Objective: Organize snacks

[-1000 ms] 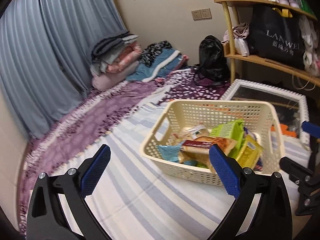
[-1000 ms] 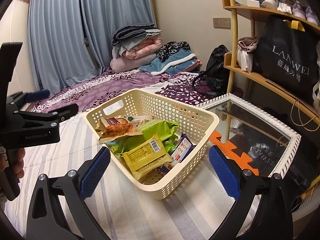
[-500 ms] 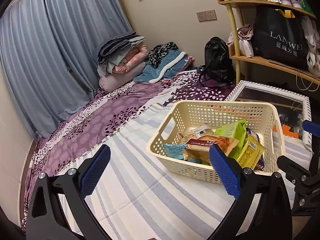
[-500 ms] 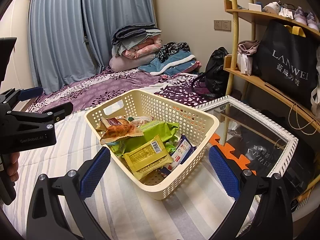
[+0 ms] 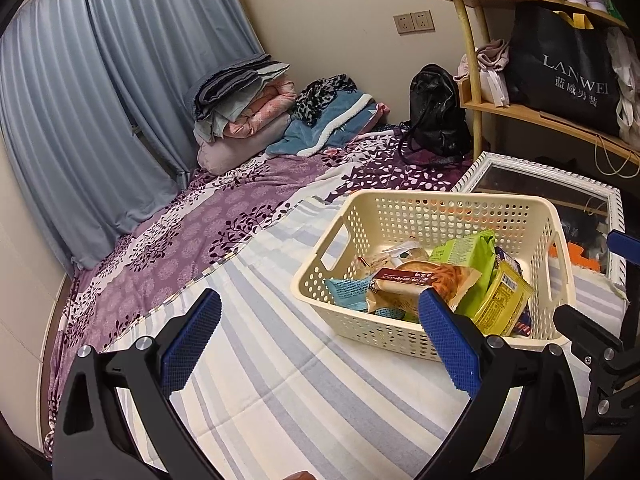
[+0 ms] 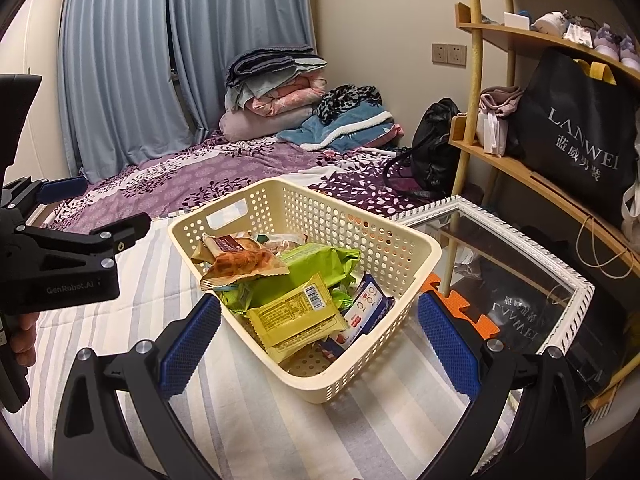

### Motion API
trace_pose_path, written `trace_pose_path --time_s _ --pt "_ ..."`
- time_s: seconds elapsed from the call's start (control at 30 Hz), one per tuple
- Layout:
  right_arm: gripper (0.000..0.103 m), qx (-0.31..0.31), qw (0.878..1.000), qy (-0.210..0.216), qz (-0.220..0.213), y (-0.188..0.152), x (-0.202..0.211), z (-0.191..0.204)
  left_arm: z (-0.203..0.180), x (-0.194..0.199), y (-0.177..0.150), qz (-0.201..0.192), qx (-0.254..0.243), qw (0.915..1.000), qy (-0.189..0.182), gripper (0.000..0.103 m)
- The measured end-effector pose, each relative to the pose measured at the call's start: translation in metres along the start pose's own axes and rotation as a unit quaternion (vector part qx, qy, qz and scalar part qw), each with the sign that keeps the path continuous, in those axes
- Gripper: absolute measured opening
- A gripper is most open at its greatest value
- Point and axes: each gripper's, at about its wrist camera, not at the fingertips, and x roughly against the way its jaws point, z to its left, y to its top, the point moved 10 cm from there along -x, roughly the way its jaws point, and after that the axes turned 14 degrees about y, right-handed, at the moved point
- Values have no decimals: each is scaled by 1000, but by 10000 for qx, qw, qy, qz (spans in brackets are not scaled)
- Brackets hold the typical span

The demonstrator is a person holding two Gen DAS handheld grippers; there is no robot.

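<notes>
1. A bedroom: blue curtains (image 5: pixel 100 100) at upper left, folded bedding against the far wall, a bamboo shelf (image 6: pixel 532 168) at right, and a striped blanket (image 5: pixel 280 380) spread across the lower frame of the left view.
2. The cream basket (image 5: pixel 400 208) sits right of centre in the left view, on the stripes. The snacks are piled inside it: an orange-brown packet (image 6: pixel 240 260) on top, a green pack (image 6: pixel 316 264) beneath, a yellow packet (image 6: pixel 296 316) at the near side.
3. Change over the last second: both cameras have pulled up and back. The basket looks smaller and lower, and more purple bedspread shows. Nothing in the basket has shifted.
4. My read: that fits either a settling before a reach or a retreat after a drop-in.
5. Left claw (image 5: pixel 316 340): fingers wide apart, empty. Right claw (image 6: pixel 318 344): fingers wide apart, empty, framing the basket's near corner.
6. Edges: a white-framed mirror (image 6: pixel 520 256) lies just beside the basket at right, over the blanket's edge. Open stripes at lower left give the free room.
</notes>
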Motion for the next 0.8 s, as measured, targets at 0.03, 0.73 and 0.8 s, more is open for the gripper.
trace_pose_path --time_s 0.03,0.73,0.8 --pt "98 4 10000 -4 -1 0 0 0 -1 0 0 -1 -13 10000 1 100" --pt "98 -57 9999 -58 122 -2 -16 -7 -17 -16 -4 85 -284 9996 -32 100" --pt "98 -64 9999 -71 134 -2 -17 -8 -19 -19 -5 126 -299 9995 -27 100"
